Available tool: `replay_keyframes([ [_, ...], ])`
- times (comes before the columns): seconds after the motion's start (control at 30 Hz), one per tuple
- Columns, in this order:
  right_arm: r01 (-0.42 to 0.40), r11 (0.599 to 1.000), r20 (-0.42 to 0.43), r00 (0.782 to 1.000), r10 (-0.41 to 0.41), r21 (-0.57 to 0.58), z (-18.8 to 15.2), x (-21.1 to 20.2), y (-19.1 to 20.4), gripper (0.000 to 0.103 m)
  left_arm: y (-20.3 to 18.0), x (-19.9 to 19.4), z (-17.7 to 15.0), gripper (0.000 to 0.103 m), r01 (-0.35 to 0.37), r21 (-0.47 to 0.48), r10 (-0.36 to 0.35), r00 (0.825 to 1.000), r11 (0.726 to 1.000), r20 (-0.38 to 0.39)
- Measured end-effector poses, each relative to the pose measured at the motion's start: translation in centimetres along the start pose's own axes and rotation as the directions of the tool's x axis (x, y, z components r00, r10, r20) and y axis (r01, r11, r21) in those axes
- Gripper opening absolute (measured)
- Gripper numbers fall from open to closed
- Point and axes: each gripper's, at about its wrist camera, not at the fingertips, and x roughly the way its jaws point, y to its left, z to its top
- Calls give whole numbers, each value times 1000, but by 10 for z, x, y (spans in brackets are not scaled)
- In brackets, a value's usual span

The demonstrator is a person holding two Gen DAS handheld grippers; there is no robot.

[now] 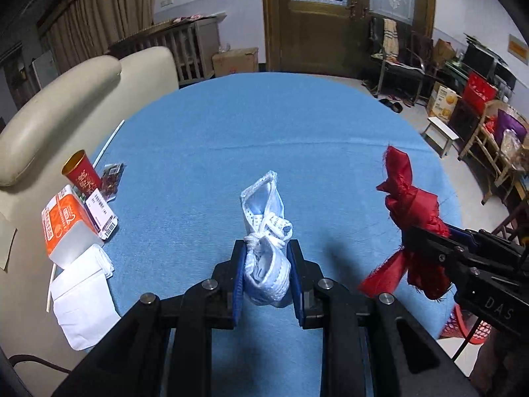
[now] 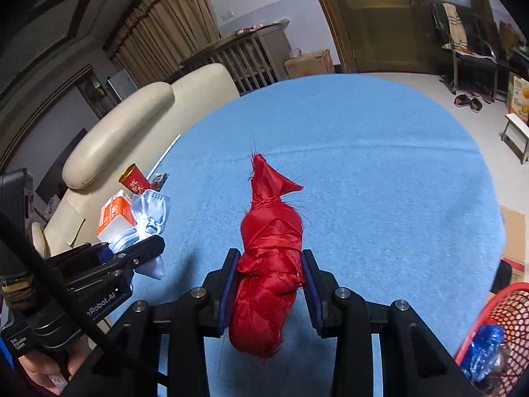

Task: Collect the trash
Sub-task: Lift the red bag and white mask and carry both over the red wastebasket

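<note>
Claws are both busy, each one pinching its own piece of trash above the blue tabletop (image 1: 297, 125). The left claw (image 1: 267, 266) is pressed together on a white and pale blue mask (image 1: 264, 231) that is knotted by its own straps; the bundle stands up between the blue pads, clear of the cloth. The right claw (image 2: 269, 279) is clamped on a red cloth (image 2: 269, 248), a shiny fabric tied into a knot with frayed threads, and its pointed end rises in front of the fingers. In the left wrist view the right claw (image 1: 426, 248) comes in from the right side with the same red cloth (image 1: 410, 198), well apart from the mask. At the left edge of the tabletop, beside a cream sofa (image 1: 66, 106), lie more things: a red cup (image 1: 81, 173) with gold inside, an orange carton (image 1: 66, 221), a white bag (image 1: 82, 297), some small printed packets (image 1: 102, 215) and a thin white straw (image 1: 109, 142). A red mesh basket (image 2: 496, 327) stands at the lower right, past the tabletop edge, and something blue and crumpled (image 2: 486, 347) lies in it. A hand (image 2: 49, 374) holds the left tool at the bottom left.
</note>
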Motion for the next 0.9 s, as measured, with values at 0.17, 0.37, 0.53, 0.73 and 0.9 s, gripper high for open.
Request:
replay_keyframes([
  [0.17, 18, 1000, 26, 1000, -18, 21, -10, -27, -16, 39, -24, -13, -2, 26, 21, 46, -22, 1000, 999, 14],
  [0.37, 35, 998, 53, 998, -38, 45, -19, -49, -28, 39, -53, -26, -3, 26, 39, 106, -43, 999, 994, 32],
  [0.53, 60, 996, 83, 994, -66, 66, -26, -72, -44, 39, -76, -32, -2, 26, 57, 159, -63, 998, 986, 31],
  [0.73, 81, 991, 106, 990, -93, 110, -37, -95, -67, 39, -106, -38, 0, 26, 82, 220, -90, 996, 972, 26],
  [0.9, 98, 984, 114, 987, -115, 146, -47, -111, -87, 39, -130, -41, -3, 26, 97, 276, -106, 994, 956, 16],
])
